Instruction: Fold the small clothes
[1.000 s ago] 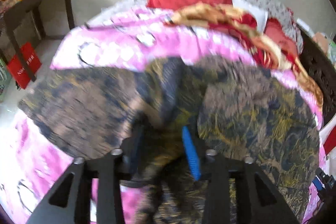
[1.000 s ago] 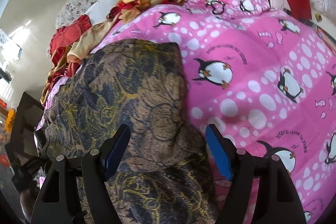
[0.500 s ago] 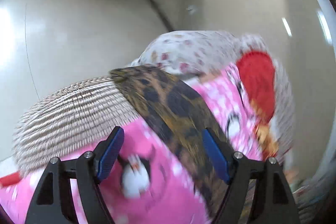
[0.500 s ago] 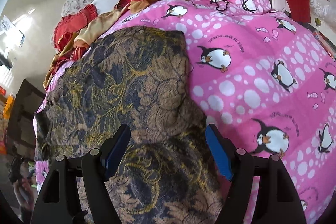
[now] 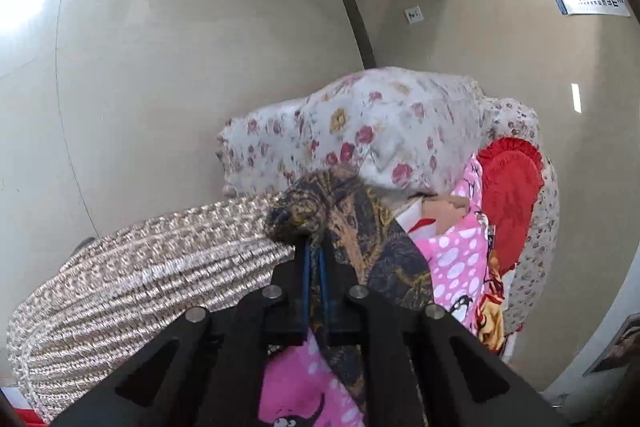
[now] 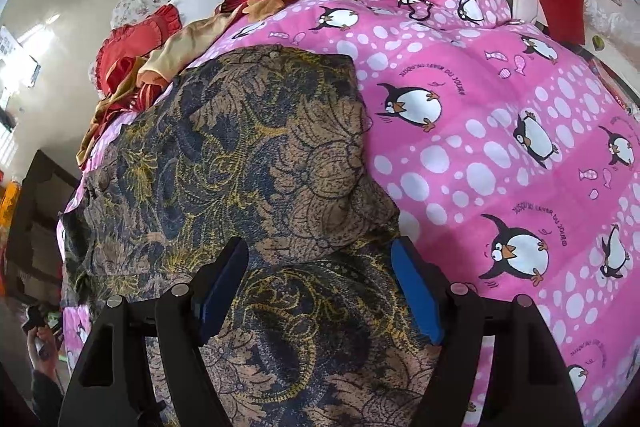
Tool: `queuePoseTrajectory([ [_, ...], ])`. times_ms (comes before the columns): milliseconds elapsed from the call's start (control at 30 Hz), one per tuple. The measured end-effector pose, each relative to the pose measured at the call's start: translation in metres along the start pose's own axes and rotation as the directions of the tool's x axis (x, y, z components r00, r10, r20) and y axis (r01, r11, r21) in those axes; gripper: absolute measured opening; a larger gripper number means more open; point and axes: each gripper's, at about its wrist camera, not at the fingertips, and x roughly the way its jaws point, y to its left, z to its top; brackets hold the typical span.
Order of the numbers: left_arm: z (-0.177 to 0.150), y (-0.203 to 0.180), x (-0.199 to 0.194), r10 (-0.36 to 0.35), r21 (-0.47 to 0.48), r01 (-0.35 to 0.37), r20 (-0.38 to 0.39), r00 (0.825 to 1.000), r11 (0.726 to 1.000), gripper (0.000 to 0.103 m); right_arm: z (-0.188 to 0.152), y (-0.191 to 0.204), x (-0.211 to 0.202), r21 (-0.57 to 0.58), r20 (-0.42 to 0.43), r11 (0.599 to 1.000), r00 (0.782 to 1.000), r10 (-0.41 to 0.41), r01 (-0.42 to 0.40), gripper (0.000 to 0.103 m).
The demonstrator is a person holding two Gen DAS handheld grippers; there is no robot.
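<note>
The left claw (image 5: 315,247) covers the cloth pinched between its pads, so how much of the patterned garment (image 6: 248,163) it grips cannot be told, the garment's near end runs off the right wrist view's bottom edge, and its far left corner is too small to read.

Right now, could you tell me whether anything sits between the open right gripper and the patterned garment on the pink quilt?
Nothing visible does. The right gripper hangs open directly over the garment, with only cloth under its pads. The left gripper is already shut on the garment's corner.
</note>
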Motion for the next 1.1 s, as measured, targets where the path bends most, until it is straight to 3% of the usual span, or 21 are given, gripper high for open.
queuePoseTrajectory([
  [133,-0.024,-0.054,-0.036,0.018,0.209,-0.047,0.136,0.991,0.977,0.003,0.000,-0.010,-0.002,0.019,0.007,1.000,1.000,0.003,-0.003,0.059],
  [233,-0.069,-0.119,-0.076,-0.067,0.412,-0.029,0.217,0.974,0.911,0.003,0.002,-0.019,-0.006,0.040,0.020,0.999,1.000,0.014,-0.015,0.059],
  [300,-0.120,-0.170,-0.103,-0.158,0.553,0.010,0.221,0.962,0.833,0.003,0.002,-0.028,-0.010,0.059,0.038,0.998,0.999,0.029,-0.031,0.059],
  [367,-0.183,-0.218,-0.122,-0.251,0.684,0.055,0.190,0.949,0.727,0.003,0.001,-0.037,-0.012,0.085,0.047,0.995,0.998,0.047,-0.051,0.059],
  [467,-0.281,-0.272,-0.131,-0.344,0.805,0.146,0.075,0.936,0.575,0.003,0.002,-0.048,-0.015,0.122,0.061,0.989,0.995,0.078,-0.085,0.059],
  [533,-0.341,-0.296,-0.126,-0.367,0.845,0.209,-0.017,0.930,0.492,0.004,0.003,-0.052,-0.019,0.132,0.073,0.986,0.993,0.093,-0.103,0.059],
  [567,-0.385,-0.310,-0.118,-0.371,0.866,0.258,-0.092,0.924,0.429,0.004,0.003,-0.055,-0.022,0.138,0.082,0.984,0.991,0.104,-0.115,0.059],
  [633,-0.451,-0.324,-0.098,-0.348,0.887,0.308,-0.184,0.919,0.344,0.004,0.005,-0.060,-0.028,0.147,0.095,0.980,0.988,0.123,-0.136,0.059],
  [667,-0.474,-0.327,-0.088,-0.327,0.891,0.326,-0.221,0.919,0.315,0.006,0.006,-0.063,-0.031,0.155,0.101,0.977,0.986,0.133,-0.147,0.059],
  [700,-0.508,-0.328,-0.068,-0.271,0.893,0.363,-0.292,0.917,0.266,0.009,0.007,-0.066,-0.033,0.163,0.102,0.974,0.984,0.145,-0.160,0.059],
  [733,-0.531,-0.328,-0.050,-0.223,0.890,0.392,-0.344,0.912,0.234,0.022,0.008,-0.068,-0.035,0.167,0.101,0.971,0.983,0.156,-0.171,0.059],
  [767,-0.555,-0.320,-0.023,-0.141,0.887,0.410,-0.387,0.911,0.213,0.044,0.009,-0.070,-0.036,0.170,0.100,0.969,0.982,0.162,-0.178,0.059],
  [833,-0.568,-0.305,0.010,-0.024,0.900,0.375,-0.380,0.925,0.224,0.056,0.011,-0.070,-0.039,0.168,0.095,0.968,0.980,0.174,-0.188,0.059],
  [867,-0.562,-0.291,0.027,0.022,0.906,0.335,-0.352,0.936,0.257,0.056,0.012,-0.069,-0.040,0.163,0.093,0.967,0.979,0.181,-0.194,0.059],
  [933,-0.539,-0.277,0.042,0.050,0.905,0.288,-0.319,0.947,0.312,0.056,0.014,-0.067,-0.041,0.148,0.085,0.966,0.976,0.202,-0.213,0.060],
  [967,-0.518,-0.266,0.045,0.061,0.901,0.251,-0.290,0.955,0.353,0.056,0.015,-0.064,-0.041,0.134,0.077,0.965,0.973,0.217,-0.226,0.061],
  [1033,-0.472,-0.249,0.048,0.057,0.884,0.186,-0.232,0.971,0.428,0.060,0.020,-0.056,-0.034,0.121,0.048,0.961,0.968,0.245,-0.249,0.061],
  [1100,-0.435,-0.239,0.048,0.049,0.869,0.131,-0.175,0.983,0.477,0.062,0.023,-0.046,-0.022,0.126,0.008,0.949,0.956,0.292,-0.290,0.061],
])
